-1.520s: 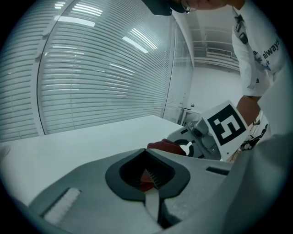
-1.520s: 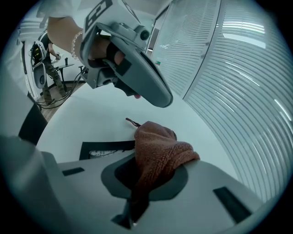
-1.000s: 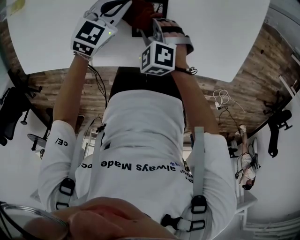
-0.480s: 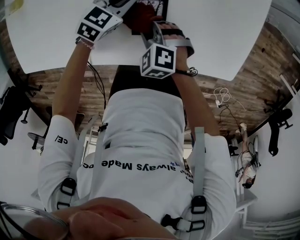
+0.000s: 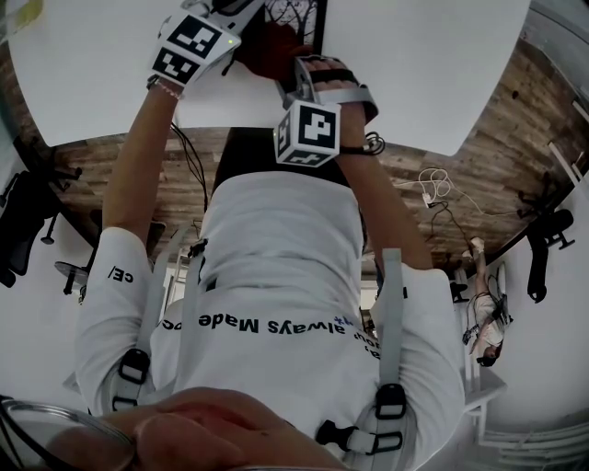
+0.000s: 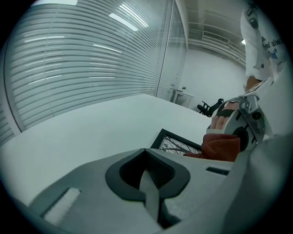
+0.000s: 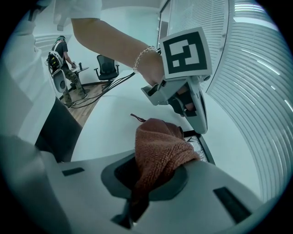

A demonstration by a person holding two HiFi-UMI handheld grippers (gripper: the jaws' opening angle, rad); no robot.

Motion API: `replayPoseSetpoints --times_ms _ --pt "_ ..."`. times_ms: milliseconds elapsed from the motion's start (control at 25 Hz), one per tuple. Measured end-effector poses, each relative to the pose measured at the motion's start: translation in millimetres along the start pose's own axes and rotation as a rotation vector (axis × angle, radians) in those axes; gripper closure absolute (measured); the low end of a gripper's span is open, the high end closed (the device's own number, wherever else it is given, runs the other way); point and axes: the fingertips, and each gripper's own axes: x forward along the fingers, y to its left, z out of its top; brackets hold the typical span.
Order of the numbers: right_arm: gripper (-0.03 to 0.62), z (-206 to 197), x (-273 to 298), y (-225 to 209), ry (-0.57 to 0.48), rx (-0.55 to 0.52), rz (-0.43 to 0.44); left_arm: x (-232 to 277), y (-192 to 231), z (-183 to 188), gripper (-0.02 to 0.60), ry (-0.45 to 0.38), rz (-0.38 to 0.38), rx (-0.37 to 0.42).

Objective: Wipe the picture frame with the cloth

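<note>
A black picture frame (image 5: 296, 20) with a branch drawing lies flat on the white table (image 5: 433, 64) at the far edge of the head view. My right gripper (image 7: 145, 185) is shut on a reddish-brown cloth (image 7: 161, 145), and the cloth rests on the near end of the picture frame (image 7: 204, 147). In the left gripper view the cloth (image 6: 223, 147) covers the frame's right part (image 6: 176, 143). My left gripper (image 6: 149, 176) is shut with nothing in it. Its tip (image 7: 200, 122) is at the frame's left edge; I cannot tell whether it touches.
The table's near edge curves over a wood floor (image 5: 460, 175). Slatted blinds (image 6: 78, 68) line the wall beyond the table. Office chairs (image 7: 106, 68) and another person (image 7: 59, 55) stand far off in the room, with cables on the floor (image 5: 433, 193).
Both grippers have moved a little farther from the body along the table. More of the picture frame shows beside the cloth now.
</note>
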Motion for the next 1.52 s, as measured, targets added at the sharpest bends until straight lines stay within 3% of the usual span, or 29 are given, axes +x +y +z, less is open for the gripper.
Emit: replayPoseSetpoints --times_ms 320,560,640,720,880,960,1040,1160,1280,1520 --pt "0.574 -5 -5 17 0.036 -0.038 0.037 -1 2 1 0.58 0.001 0.009 0.002" --pt "0.574 -5 -29 39 0.059 -0.033 0.171 1 3 -1 0.58 0.001 0.009 0.002" --pt "0.574 2 -50 27 0.03 -0.003 0.169 2 3 -2 0.58 0.002 0.006 -0.002" --pt "0.574 11 -71 -2 -0.02 0.04 0.092 4 4 -3 0.58 0.003 0.005 -0.004" --pt "0.574 26 -114 -88 -0.129 0.128 -0.213 3 2 -2 0.58 0.001 0.004 -0.004" --pt "0.574 24 -120 -123 -0.123 0.129 -0.349 2 1 -1 0.58 -0.001 0.005 -0.002" --pt "0.574 11 -100 -141 -0.048 0.1 -0.405 2 1 0 0.58 -0.002 0.006 0.0" --pt "0.574 -15 -40 -137 0.063 0.081 -0.332 2 -1 -1 0.58 0.0 0.009 -0.003" --pt "0.574 -27 2 -119 0.112 0.084 -0.234 2 -3 -2 0.58 -0.003 0.008 -0.005" --pt "0.574 -24 6 -114 0.118 0.118 -0.165 1 -2 -1 0.58 -0.009 0.011 -0.002"
